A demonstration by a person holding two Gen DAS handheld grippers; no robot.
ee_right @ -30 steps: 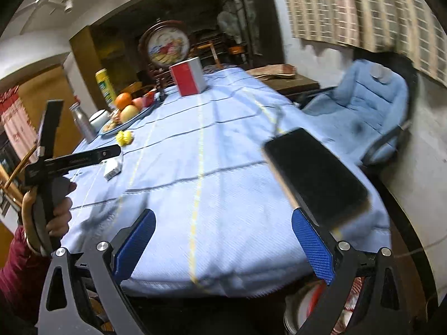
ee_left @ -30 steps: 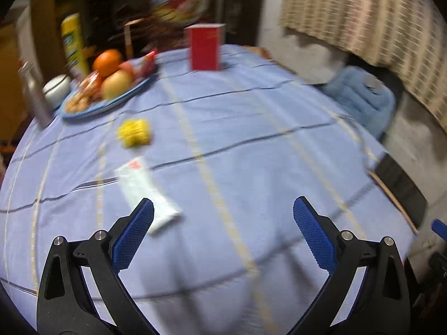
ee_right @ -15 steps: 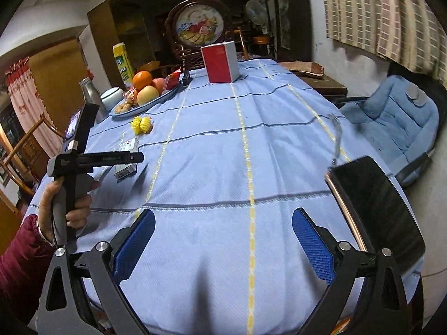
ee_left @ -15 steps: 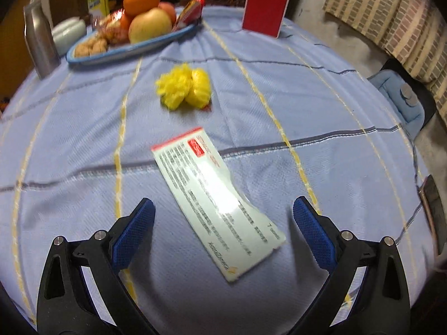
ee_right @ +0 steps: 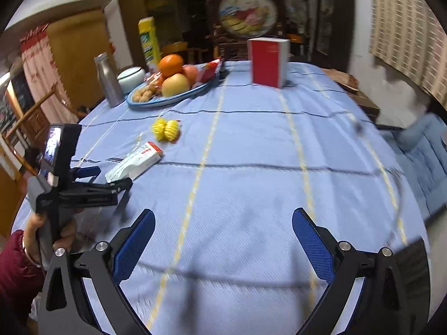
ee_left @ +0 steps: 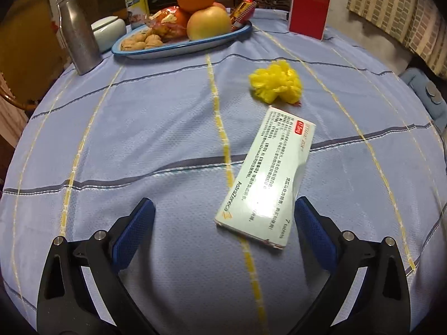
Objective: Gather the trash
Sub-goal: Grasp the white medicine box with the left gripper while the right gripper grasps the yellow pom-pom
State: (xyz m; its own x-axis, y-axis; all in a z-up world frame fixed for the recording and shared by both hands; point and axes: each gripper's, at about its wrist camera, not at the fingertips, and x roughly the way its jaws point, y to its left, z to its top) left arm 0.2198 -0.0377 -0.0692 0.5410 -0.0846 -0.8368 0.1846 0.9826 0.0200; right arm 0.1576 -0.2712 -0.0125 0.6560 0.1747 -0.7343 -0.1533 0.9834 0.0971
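A flat white medicine box [ee_left: 268,178] lies on the blue striped tablecloth [ee_left: 156,128], its near end just in front of my open left gripper [ee_left: 223,231] and close to the right finger. A crumpled yellow wrapper [ee_left: 276,85] sits just beyond the box. In the right wrist view the same box [ee_right: 135,162] and yellow wrapper [ee_right: 165,129] lie at the left, and the left gripper [ee_right: 104,177], held by a hand in a dark red sleeve, points at the box. My right gripper [ee_right: 223,240] hovers open over bare cloth with nothing between its fingers.
A blue-rimmed plate [ee_left: 195,46] with fruit, walnuts and snack packets stands at the back, beside a metal bottle [ee_left: 78,33] and a white lidded bowl [ee_left: 109,28]. A red box [ee_left: 308,14] stands upright farther right. A blue padded chair [ee_right: 419,162] is beyond the table's right edge.
The left gripper has swung left and closed in, so the box now lies by its right finger. The right gripper has moved forward over the table; the black phone has slid out of view.
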